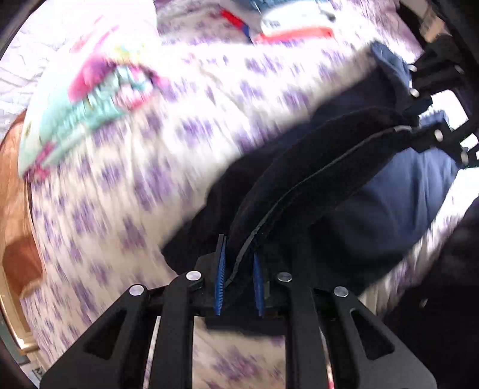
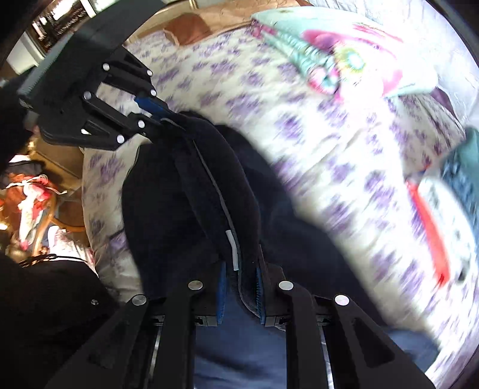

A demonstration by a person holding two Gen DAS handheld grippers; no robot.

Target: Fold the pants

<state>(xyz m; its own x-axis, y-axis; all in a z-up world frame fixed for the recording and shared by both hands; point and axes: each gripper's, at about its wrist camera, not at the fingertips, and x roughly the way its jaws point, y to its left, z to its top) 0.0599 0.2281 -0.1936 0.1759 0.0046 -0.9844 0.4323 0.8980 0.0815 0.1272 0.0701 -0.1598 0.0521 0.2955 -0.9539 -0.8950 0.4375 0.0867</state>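
Note:
Dark navy pants [image 1: 344, 191] hang stretched between my two grippers above a bed. My left gripper [image 1: 238, 263] is shut on one end of the waistband; its blue pads pinch the fabric edge. My right gripper [image 2: 239, 278] is shut on the other end of the waistband [image 2: 221, 191]. In the left wrist view the right gripper [image 1: 425, 119] shows at the far right, clamped on the pants. In the right wrist view the left gripper [image 2: 155, 115] shows at upper left, clamped on the pants. The legs hang down out of sight.
The bed has a white sheet with purple flowers [image 1: 134, 179]. A pink and teal pillow [image 1: 98, 98] lies at its head. A red and white item [image 1: 293, 27] lies on the bed. A wooden frame [image 1: 15, 209] edges the bed. Clutter [image 2: 30, 203] sits on the floor.

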